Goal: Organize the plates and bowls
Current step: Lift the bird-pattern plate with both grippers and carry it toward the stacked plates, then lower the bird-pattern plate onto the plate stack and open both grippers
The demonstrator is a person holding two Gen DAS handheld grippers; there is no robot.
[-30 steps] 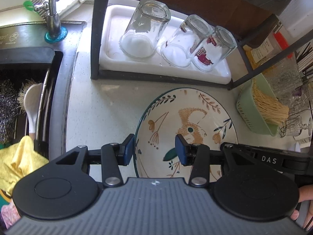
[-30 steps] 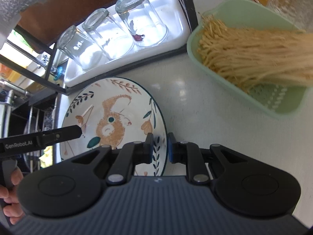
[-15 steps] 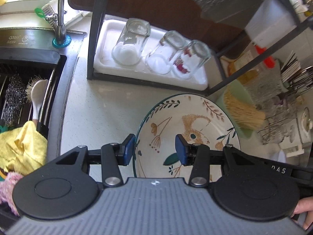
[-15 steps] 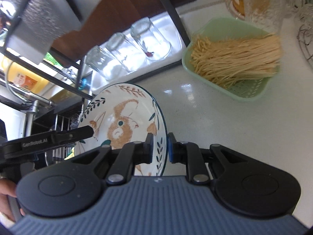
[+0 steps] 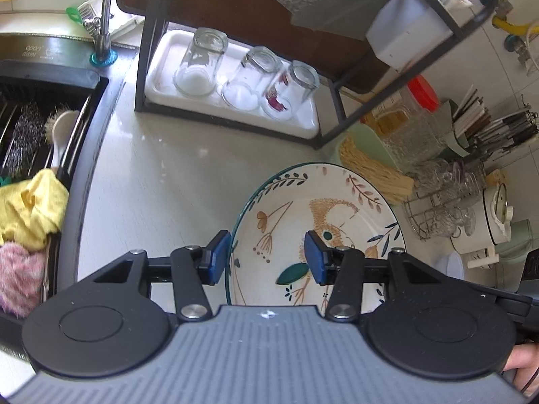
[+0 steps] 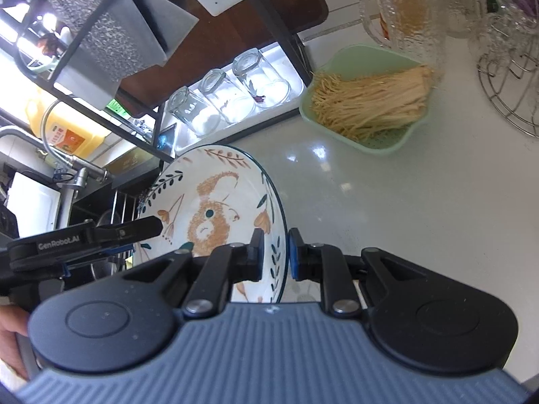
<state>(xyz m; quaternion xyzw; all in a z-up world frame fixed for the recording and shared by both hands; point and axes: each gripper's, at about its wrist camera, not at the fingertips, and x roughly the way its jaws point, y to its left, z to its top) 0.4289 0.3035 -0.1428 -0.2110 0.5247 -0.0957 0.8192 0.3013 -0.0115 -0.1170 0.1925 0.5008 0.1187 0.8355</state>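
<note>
right gripper (image 6: 273,256): pinches plate (image 6: 215,202) rim | left gripper (image 5: 266,257): jaws opening, astride plate's other rim | plate above desk (image 6: 404,202)

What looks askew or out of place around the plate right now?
The plate hangs tilted above the counter, pinched at its rim by the right tool. The left tool, jaws opening, straddles the opposite rim without pressing it. Nothing spilled.

the right gripper (image 6: 273,256) points steeply downward with its jaws nearly closed, the two blue pads pressing on either face of the plate (image 6: 215,208) rim. the left gripper (image 5: 266,259) also points steeply downward; its jaws are opening, the left-hand pad outside the plate's edge and clear of it, the other over the plate's face.
</note>
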